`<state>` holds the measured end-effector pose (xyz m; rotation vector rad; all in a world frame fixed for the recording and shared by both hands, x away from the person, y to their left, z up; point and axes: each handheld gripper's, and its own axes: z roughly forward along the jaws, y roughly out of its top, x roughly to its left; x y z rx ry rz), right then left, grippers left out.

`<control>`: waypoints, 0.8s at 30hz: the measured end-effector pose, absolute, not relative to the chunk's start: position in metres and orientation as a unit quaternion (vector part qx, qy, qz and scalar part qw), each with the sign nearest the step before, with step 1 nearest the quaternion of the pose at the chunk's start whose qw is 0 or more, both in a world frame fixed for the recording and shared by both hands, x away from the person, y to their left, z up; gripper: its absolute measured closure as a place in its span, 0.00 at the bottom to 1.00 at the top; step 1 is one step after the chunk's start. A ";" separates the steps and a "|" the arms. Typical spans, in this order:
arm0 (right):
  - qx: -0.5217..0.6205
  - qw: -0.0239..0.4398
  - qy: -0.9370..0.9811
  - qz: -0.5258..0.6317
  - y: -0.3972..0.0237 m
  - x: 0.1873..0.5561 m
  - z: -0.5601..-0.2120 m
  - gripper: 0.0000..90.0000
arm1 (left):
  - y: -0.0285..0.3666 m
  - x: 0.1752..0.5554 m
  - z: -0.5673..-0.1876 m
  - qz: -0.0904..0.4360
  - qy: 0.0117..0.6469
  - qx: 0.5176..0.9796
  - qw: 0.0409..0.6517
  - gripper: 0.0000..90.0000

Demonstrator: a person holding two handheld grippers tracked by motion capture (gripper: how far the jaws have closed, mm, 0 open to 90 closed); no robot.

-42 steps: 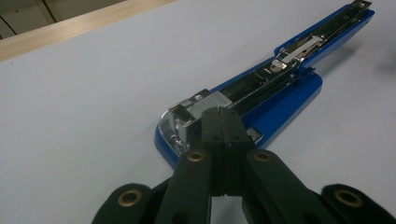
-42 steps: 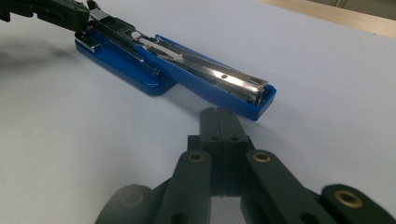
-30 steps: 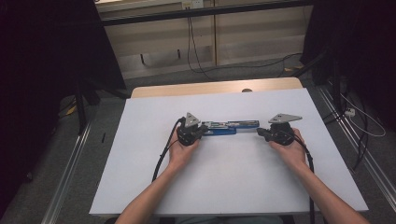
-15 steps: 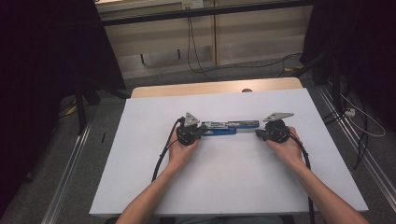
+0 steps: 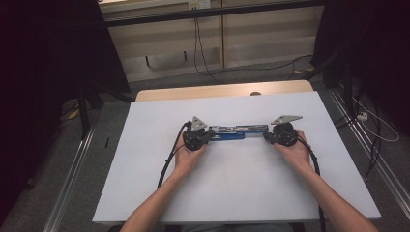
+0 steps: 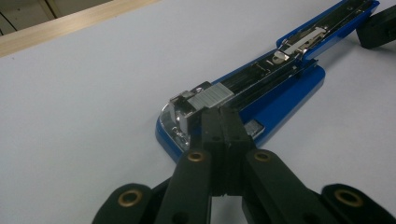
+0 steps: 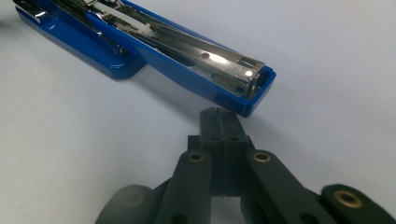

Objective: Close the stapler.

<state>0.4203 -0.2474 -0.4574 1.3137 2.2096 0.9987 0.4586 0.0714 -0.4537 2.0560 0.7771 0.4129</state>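
A blue stapler point(image 5: 235, 132) lies opened out flat on the white sheet point(image 5: 145, 169), its two halves in one line between the two grippers. The left gripper point(image 6: 223, 114) has its jaws pressed together with nothing between them; their tips rest against, or just over, the metal head at the base end of the stapler, where a silver block of staples point(image 6: 212, 96) sits in the channel. The right gripper point(image 7: 219, 113) is likewise closed and empty, its tips just short of the blue end of the lid point(image 7: 254, 95), pointing at it from below; whether they touch I cannot tell.

The step in hand looks like steadying the base with the left tips while the right one gets set to fold the lid shut. That next move calls for the right tips to get under the lid's free end and lift it over, with the left holding the base from sliding on the smooth sheet.

The sheet covers a wooden table point(image 5: 217, 91). Beyond it are pale panels, trailing cables point(image 5: 198, 38) and dark curtains at both sides.
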 end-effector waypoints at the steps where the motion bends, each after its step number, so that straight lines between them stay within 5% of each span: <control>1: 0.468 0.191 0.786 0.356 -0.247 0.420 -0.457 1.00 | 0.071 0.459 -0.454 0.166 0.313 0.826 0.438 1.00; 24: 0.460 0.194 0.786 0.364 -0.244 0.421 -0.459 1.00 | 0.071 0.459 -0.454 0.166 0.313 0.826 0.438 1.00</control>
